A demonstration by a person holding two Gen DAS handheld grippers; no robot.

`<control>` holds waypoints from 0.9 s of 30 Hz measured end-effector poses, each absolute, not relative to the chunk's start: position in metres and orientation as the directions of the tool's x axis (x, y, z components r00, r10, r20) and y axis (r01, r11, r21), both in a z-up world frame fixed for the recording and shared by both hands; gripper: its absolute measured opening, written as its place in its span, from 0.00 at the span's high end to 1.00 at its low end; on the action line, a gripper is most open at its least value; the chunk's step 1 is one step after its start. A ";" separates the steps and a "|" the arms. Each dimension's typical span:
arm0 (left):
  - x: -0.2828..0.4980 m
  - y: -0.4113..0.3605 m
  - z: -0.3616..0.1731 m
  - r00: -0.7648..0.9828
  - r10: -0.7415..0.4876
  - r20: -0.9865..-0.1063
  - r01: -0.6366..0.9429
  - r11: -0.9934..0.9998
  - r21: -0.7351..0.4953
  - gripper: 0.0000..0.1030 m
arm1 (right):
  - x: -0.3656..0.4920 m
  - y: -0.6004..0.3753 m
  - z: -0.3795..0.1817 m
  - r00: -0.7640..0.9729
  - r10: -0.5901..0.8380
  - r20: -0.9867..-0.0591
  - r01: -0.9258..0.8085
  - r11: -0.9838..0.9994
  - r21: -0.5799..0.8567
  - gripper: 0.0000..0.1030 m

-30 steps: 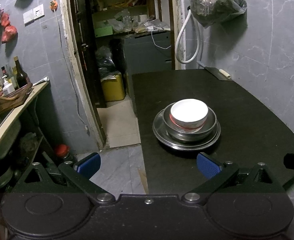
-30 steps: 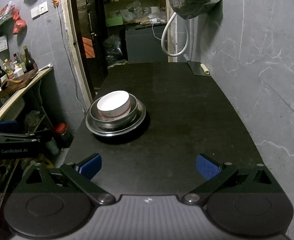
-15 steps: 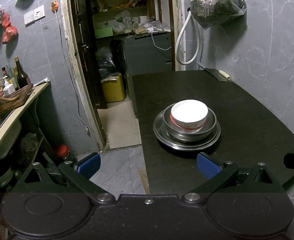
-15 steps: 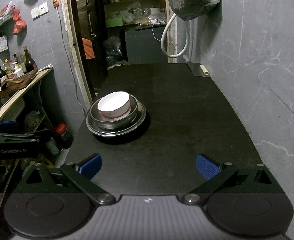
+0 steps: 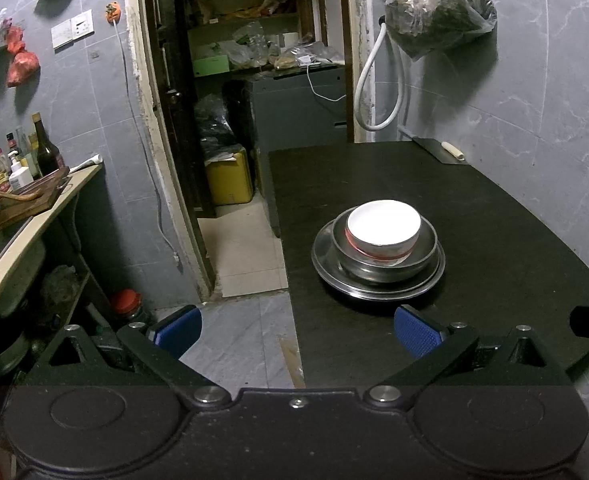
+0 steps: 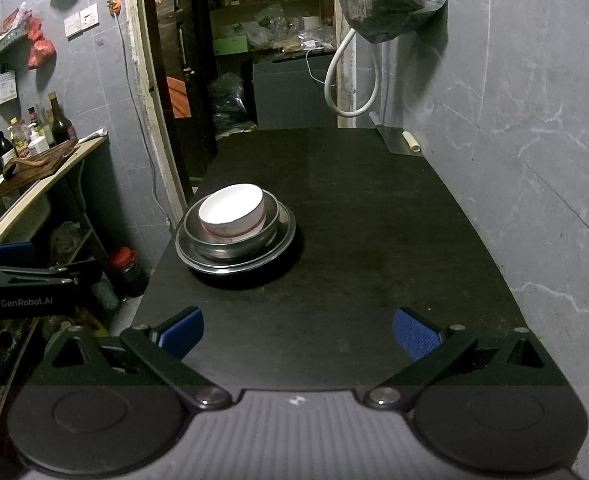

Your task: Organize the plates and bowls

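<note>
White bowl (image 5: 383,227) (red band low on its side) in silver bowl (image 5: 386,265), black table (image 6: 354,184).

Desk (image 6: 354,200): dark top, running along the grey wall on the right.
Stack: white bowl (image 6: 232,212) sits in a metal bowl (image 6: 230,240), which sits on a metal plate (image 6: 282,240), near the desk's left edge.
Right gripper (image 6: 297,332): blue pads spread wide, nothing between them, well short of the stack.
Left gripper (image 6: 12,264): low at the left edge, beside the desk.
Far corner: flat metal blade (image 6: 398,140) against the wall.
</note>
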State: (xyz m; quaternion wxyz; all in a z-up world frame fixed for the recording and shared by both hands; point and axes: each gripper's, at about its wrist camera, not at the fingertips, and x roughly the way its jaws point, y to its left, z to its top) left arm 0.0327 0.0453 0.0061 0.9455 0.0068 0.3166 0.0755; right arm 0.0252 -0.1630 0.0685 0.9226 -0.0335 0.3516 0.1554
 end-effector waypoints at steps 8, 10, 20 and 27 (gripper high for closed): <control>0.033 0.045 0.006 0.788 0.147 -0.597 -0.138 0.989 0.061 0.01 | 0.024 -0.162 0.071 0.707 0.262 -0.657 -0.310 0.950 0.046 0.00; 0.033 0.045 0.006 0.788 0.147 -0.598 -0.139 0.988 0.061 0.01 | 0.024 -0.162 0.070 0.706 0.263 -0.657 -0.310 0.950 0.046 0.00; 0.033 0.045 0.005 0.788 0.148 -0.598 -0.140 0.988 0.061 0.01 | 0.024 -0.162 0.070 0.707 0.263 -0.657 -0.310 0.949 0.046 0.00; 0.032 0.045 0.005 0.788 0.147 -0.597 -0.139 0.988 0.060 0.01 | 0.024 -0.161 0.070 0.707 0.262 -0.657 -0.310 0.950 0.045 0.00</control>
